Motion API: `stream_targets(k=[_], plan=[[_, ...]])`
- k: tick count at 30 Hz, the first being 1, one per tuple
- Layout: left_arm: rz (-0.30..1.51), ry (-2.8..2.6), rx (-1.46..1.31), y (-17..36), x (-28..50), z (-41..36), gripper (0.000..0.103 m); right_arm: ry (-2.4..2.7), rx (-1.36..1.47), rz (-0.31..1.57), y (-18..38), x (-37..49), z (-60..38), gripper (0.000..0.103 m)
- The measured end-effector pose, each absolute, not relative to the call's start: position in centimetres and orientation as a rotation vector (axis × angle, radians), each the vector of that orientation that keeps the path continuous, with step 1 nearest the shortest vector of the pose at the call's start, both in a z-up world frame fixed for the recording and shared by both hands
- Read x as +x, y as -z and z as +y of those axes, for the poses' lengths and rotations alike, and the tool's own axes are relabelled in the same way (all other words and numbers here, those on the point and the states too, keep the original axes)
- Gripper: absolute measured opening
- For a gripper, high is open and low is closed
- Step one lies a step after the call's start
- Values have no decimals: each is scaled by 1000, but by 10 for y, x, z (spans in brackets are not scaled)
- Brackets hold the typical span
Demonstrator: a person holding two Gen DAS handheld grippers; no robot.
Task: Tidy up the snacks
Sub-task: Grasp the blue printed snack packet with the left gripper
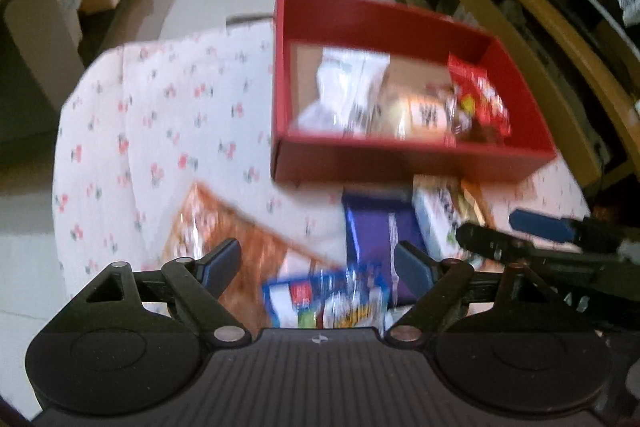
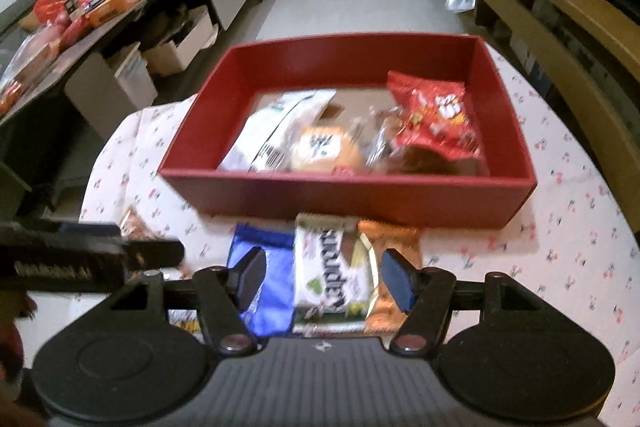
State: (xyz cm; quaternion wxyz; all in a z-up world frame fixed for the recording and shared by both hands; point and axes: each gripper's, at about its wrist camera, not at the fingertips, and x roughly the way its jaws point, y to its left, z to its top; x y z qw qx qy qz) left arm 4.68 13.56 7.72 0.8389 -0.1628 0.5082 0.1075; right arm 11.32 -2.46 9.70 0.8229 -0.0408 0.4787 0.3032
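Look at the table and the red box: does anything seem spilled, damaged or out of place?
Nothing looks spilled or damaged. The red box holds several packets, but a few snacks lie outside it on the cloth: a blue packet, a white packet and an orange one. They are not yet sorted.

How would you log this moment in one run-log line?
left hand-held gripper: open, empty | right hand-held gripper: open, empty | red box: holds snacks | loose packets: before box

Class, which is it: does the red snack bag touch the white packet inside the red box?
Apart. The right wrist view shows red snack bag and white packet separated by other wrapped snacks.
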Motion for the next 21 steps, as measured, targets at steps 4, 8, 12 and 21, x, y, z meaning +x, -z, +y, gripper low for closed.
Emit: stream_targets(k=[4, 8, 12, 21], plan=[[1072, -206, -288, -73, 47, 131, 88, -636, -94, 1022, -95, 104, -30, 64], [1079, -137, -286, -62, 53, 127, 88, -612, -89, 1031, -93, 103, -41, 64], [1108, -83, -235, -51, 55, 113, 87, -589, -61, 1052, -91, 108, -52, 64], [1153, -67, -216, -51, 21, 102, 90, -610, -33, 1075, -92, 109, -64, 65]])
